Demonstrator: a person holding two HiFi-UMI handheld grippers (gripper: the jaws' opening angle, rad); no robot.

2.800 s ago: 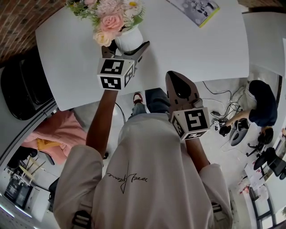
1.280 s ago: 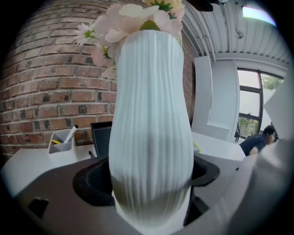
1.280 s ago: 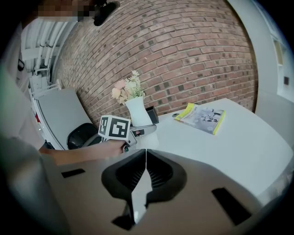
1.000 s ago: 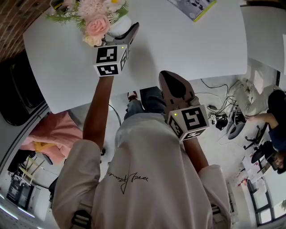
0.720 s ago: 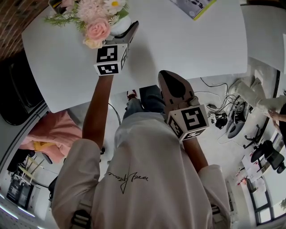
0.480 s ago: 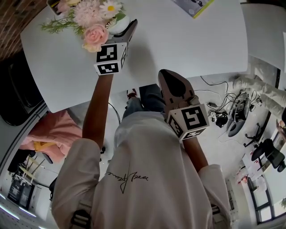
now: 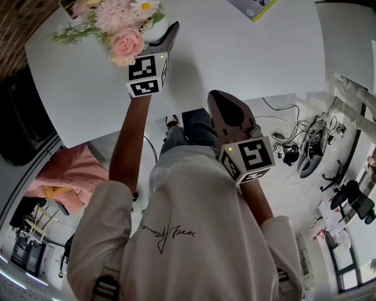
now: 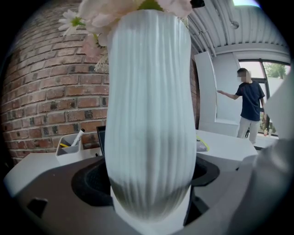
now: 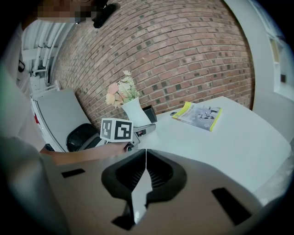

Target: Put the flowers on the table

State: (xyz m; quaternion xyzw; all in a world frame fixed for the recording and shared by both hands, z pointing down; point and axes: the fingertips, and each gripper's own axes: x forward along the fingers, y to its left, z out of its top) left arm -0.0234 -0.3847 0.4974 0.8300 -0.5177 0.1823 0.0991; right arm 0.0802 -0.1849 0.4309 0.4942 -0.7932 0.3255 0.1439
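Observation:
A white ribbed vase (image 7: 155, 30) holds pink and white flowers (image 7: 120, 26) at the far left of the white table (image 7: 235, 53). My left gripper (image 7: 160, 40) is shut on the vase, whose body (image 8: 149, 114) fills the space between the jaws in the left gripper view. I cannot tell whether its base rests on the tabletop. My right gripper (image 7: 226, 111) hangs shut and empty in front of the table's near edge. From the right gripper view (image 9: 145, 153) the vase (image 9: 136, 112) and flowers (image 9: 120, 94) show beyond the left gripper's marker cube (image 9: 117, 130).
A yellow-edged booklet (image 7: 257, 6) lies at the table's far side. A pen holder (image 8: 69, 144) stands by the brick wall. A black chair (image 7: 17, 129) sits left of the table, cables (image 7: 299, 147) lie on the floor at right, and a person (image 8: 250, 108) stands in the background.
My left gripper has carried the vase farther over the table, toward its far left. In the last second it has only shifted slightly. The right gripper has stayed put.

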